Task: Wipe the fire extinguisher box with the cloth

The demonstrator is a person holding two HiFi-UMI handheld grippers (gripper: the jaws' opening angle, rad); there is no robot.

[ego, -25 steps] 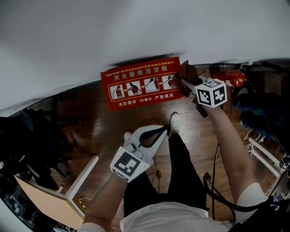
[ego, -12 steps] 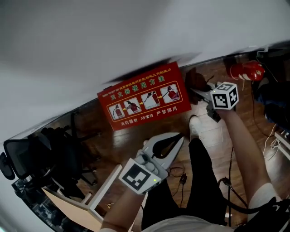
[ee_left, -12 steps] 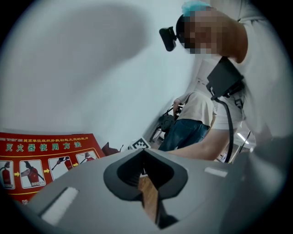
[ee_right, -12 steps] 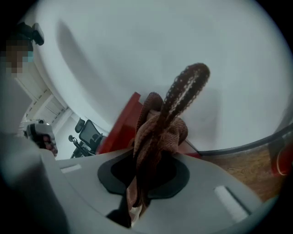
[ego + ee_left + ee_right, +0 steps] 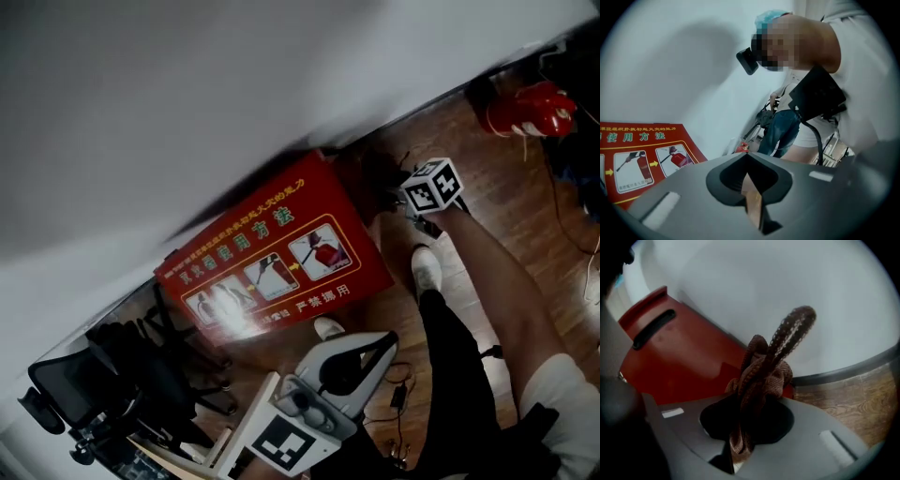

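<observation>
The red fire extinguisher box point(image 5: 272, 253) stands on the wooden floor against the white wall, its instruction panel facing me. My right gripper point(image 5: 398, 187) is at the box's right end, shut on a bunched brown cloth point(image 5: 382, 176). In the right gripper view the cloth point(image 5: 764, 371) sticks up out of the gripper point(image 5: 740, 437) in front of the box's red side point(image 5: 679, 357), which has a dark handle slot; contact between cloth and box is unclear. My left gripper point(image 5: 389, 339) hangs low over the floor, shut and empty, short of the box point(image 5: 642, 159).
A red fire extinguisher point(image 5: 525, 108) lies on the floor at the far right. A black office chair point(image 5: 84, 394) and a pale wooden frame point(image 5: 234, 441) stand at the lower left. Cables point(image 5: 398, 394) trail by my legs. The left gripper view shows a person point(image 5: 820, 93).
The head view has swung and tilted, so the box looks larger and slanted. My right gripper with the cloth stays at the box's right end. The left gripper has sunk lower in the picture.
</observation>
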